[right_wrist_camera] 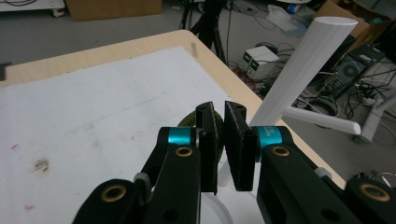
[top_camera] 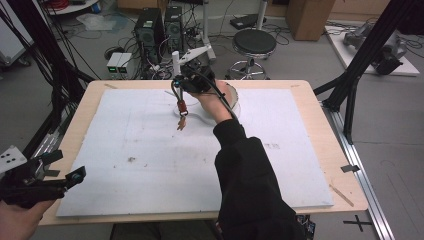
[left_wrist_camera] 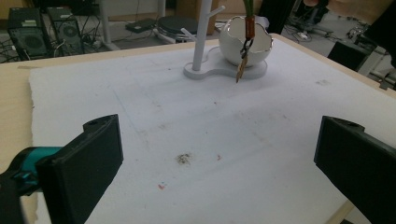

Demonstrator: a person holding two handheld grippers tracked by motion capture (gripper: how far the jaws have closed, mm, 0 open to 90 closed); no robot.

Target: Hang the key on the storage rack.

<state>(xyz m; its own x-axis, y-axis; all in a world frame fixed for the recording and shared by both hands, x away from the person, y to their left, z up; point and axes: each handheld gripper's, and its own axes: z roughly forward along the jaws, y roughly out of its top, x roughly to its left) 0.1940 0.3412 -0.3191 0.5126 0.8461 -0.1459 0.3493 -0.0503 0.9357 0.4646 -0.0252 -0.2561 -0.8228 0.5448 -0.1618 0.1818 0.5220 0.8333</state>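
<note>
White foam sheet [top_camera: 150, 165] covers most of the wooden table [top_camera: 320, 125], and I see a few dark smudges on it. At the far middle stands a white stand [left_wrist_camera: 201, 42] with a post and pegs, and on its base a white bowl with a broken, jagged rim [left_wrist_camera: 245, 46]; I cannot tell what is inside. My right gripper [top_camera: 181, 86] hangs above that base, its jaws nearly closed on a green cord; from the cord dangles a keychain [top_camera: 182, 116] with a brown ferrule, clear of the sheet. My left gripper [top_camera: 70, 175] rests at the near left edge, jaws spread wide, holding nothing.
</note>
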